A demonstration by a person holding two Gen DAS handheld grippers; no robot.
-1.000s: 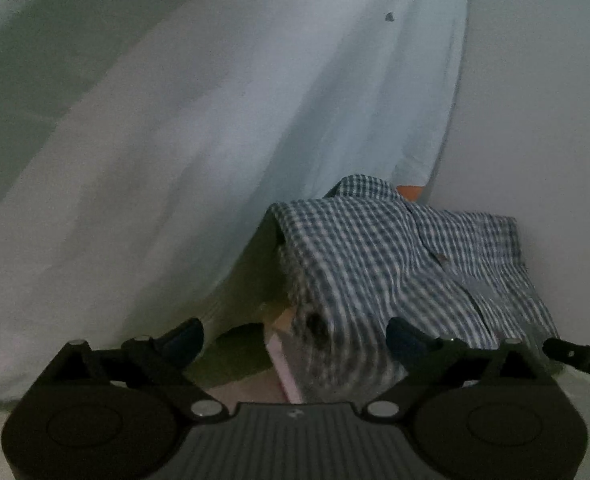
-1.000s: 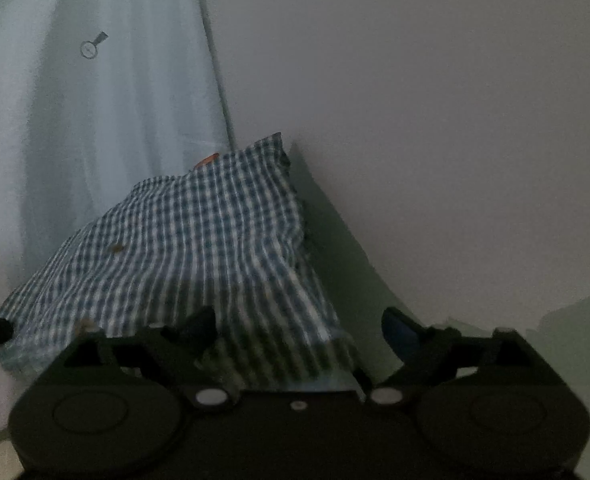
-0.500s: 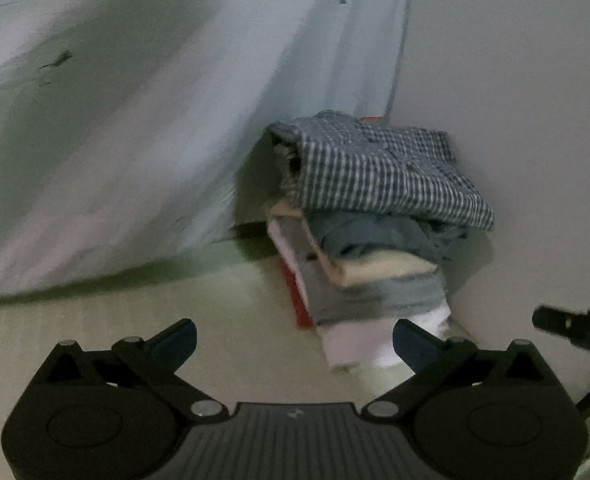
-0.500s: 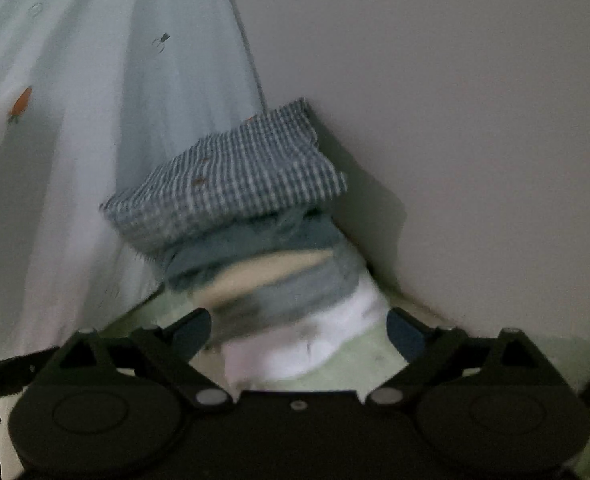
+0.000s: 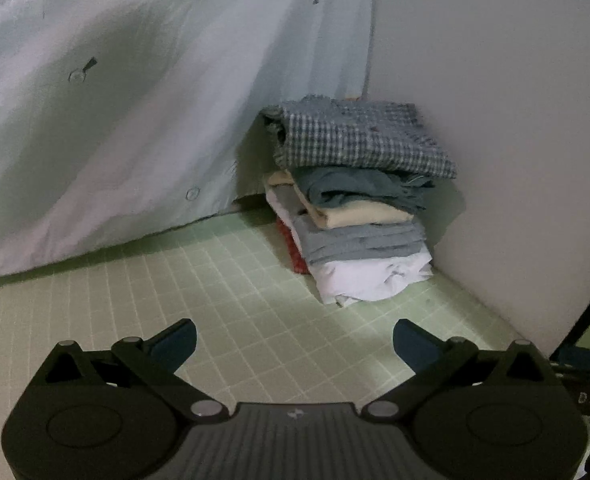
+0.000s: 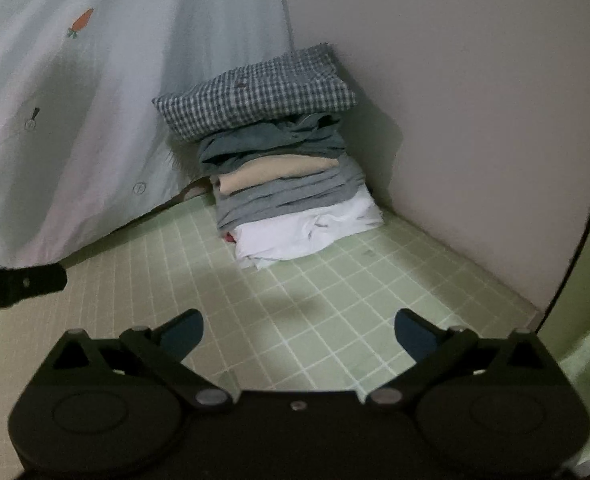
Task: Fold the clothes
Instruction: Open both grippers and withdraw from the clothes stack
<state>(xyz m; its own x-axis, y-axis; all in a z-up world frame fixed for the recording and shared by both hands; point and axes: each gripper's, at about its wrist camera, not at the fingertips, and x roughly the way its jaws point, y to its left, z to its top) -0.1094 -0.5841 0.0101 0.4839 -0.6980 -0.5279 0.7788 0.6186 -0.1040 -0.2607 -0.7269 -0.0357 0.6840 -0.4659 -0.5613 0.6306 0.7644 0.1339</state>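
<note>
Checked shirt [image 5: 359, 136] tops pile, sits crooked; both claws, left [image 5: 294, 338] & right [image 6: 298, 330], wide, empty. Bump cd tip tall stack [image 6: 291, 184] off green mat [image 6: 315, 292]

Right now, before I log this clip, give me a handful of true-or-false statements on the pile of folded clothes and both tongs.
1. The checked shirt lies on top of the pile. True.
2. The left tongs are shut on the shirt. False: they are open, holding nothing.
3. A white garment is near the bottom of the pile. True.
4. The pile sits on bare wood. False: it sits on a green gridded mat.
5. The right tongs are open, apart from the pile. True.
</note>
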